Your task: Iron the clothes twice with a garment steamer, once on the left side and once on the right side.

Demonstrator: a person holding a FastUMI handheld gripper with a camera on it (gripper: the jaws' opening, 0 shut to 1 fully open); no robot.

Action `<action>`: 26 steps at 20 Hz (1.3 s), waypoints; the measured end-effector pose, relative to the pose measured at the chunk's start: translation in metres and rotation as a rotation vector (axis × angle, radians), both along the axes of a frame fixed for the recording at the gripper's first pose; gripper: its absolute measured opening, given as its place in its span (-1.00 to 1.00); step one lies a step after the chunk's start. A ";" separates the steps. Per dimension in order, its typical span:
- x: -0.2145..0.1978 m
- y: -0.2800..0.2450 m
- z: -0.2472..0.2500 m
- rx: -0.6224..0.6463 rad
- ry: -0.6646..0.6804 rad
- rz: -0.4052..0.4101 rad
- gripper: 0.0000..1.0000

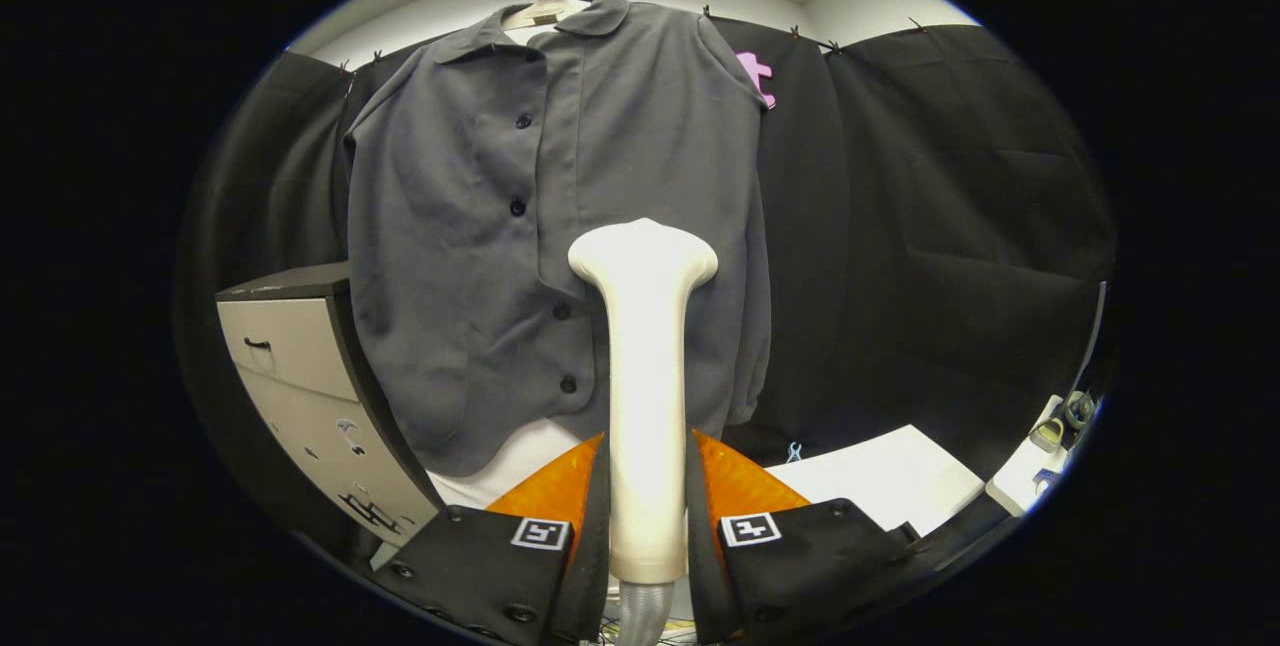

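While fingers (646, 496) clamp smooth cream steamer (645, 366), matte grey shirt (540, 226) beyond

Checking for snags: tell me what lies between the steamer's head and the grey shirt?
Nothing shows there in the gripper view: the steamer, clamped in the gripper, overlaps the hanging grey shirt; whether they touch cannot be told.

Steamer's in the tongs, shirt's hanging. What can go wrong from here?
1. The tongs grip the steamer low on its handle, so the long head may twist or slip in a pass.
2. The shirt hangs loose on a hanger; pushing may swing it away.
3. The hose below the tongs could snag. The cabinet stands close on the left pass.
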State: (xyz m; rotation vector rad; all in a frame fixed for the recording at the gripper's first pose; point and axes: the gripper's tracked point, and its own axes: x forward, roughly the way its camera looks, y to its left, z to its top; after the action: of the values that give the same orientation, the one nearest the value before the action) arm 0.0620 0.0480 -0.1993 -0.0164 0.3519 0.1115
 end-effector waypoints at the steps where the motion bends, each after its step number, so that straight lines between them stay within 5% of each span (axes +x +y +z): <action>1: -0.002 -0.001 -0.006 -0.004 0.010 0.000 -0.18; 12: -0.022 -0.006 -0.062 0.001 0.124 -0.009 -0.17; 26: -0.088 -0.023 -0.030 0.018 0.101 -0.011 -0.17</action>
State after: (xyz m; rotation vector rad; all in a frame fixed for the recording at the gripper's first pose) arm -0.0260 0.0252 -0.2289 0.0093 0.4520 0.1050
